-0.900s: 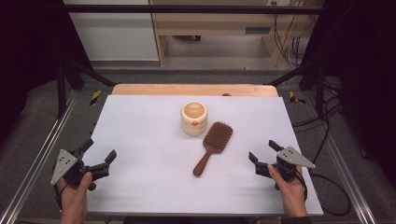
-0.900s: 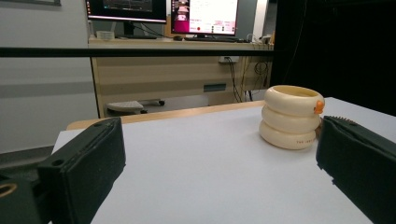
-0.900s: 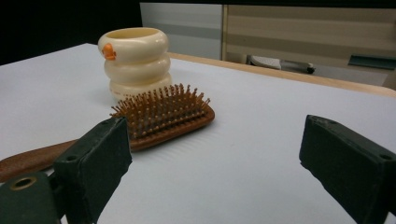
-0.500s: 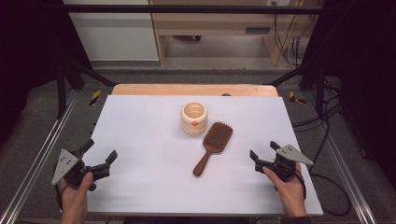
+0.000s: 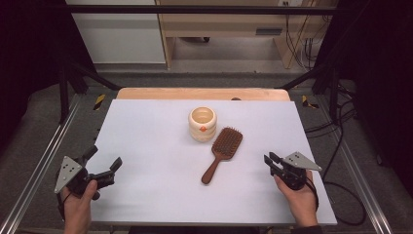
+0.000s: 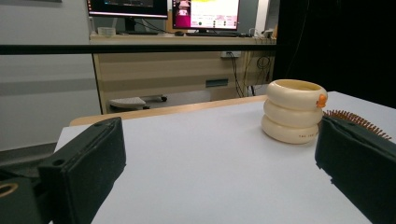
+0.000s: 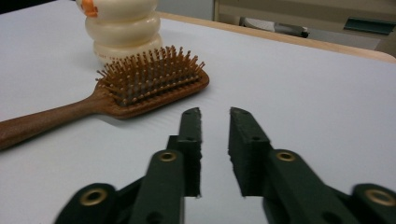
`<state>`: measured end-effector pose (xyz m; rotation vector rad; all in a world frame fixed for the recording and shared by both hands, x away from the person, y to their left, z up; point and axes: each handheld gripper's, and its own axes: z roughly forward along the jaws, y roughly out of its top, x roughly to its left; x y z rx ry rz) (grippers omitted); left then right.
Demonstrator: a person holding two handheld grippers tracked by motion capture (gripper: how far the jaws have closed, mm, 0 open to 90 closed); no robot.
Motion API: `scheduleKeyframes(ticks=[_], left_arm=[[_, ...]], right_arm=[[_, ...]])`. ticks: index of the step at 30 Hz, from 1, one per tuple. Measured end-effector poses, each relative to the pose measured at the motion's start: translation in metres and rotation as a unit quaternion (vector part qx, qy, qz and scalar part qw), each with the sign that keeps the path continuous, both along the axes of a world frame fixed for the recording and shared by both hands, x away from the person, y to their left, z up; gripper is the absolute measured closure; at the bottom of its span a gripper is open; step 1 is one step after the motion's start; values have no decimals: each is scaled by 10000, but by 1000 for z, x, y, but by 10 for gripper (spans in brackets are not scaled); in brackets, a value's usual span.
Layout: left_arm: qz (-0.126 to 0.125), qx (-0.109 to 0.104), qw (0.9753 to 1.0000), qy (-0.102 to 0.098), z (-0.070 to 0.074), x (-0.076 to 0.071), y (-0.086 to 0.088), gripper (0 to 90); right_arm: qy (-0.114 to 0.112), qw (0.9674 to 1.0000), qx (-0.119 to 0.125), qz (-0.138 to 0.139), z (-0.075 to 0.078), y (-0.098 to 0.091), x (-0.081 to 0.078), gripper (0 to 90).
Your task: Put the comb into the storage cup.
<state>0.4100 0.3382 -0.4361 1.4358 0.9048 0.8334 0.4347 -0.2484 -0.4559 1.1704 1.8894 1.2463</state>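
**Both grippers low at the table's near edge, brush and cup between them**

At the left of the high view, the left gripper (image 5: 103, 165) is held in a hand (image 5: 78, 202) over the near left corner of the white table (image 5: 146, 141). Its jaws are spread wide, and nothing is seen between them. In the left gripper view the same two black jaws stand far apart at the bottom corners, with bare table surface between them.

Toward the middle of the table, a cream ribbed cup (image 5: 202, 124) is seen standing upright, with a small orange mark on its side. In the left gripper view the cup (image 6: 293, 111) appears as three stacked rings, open at the top.

Just beside the cup, on its right and nearer the person, a wooden hairbrush (image 5: 221, 152) is laid flat with its bristles up. Its head is placed next to the cup, and its handle is pointed toward the near edge. In the right gripper view the hairbrush (image 7: 140, 88) lies ahead and to the left of the jaws, apart from them, with the cup (image 7: 123, 28) behind it.

At the right, the right gripper (image 5: 271, 163) is held in the other hand (image 5: 299, 202) near the table's right edge. Its jaws are drawn nearly together, a narrow gap being left; nothing is gripped, and they have just been closing.
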Motion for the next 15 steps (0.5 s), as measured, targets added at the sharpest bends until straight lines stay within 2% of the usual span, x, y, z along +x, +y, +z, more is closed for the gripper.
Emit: scheduleKeyframes(ticks=[5,11,15], left_arm=[[47,47,10000,-3,0,-1,0,21],[58,56,10000,9,-1,0,1,23],[68,48,10000,9,-1,-1,1,23]], right_arm=[[169,9994,-271,123,5,11,3,892],[407,9978,-454,246,13,24,15,900],[439,9968,-595,317,22,33,26,900]])
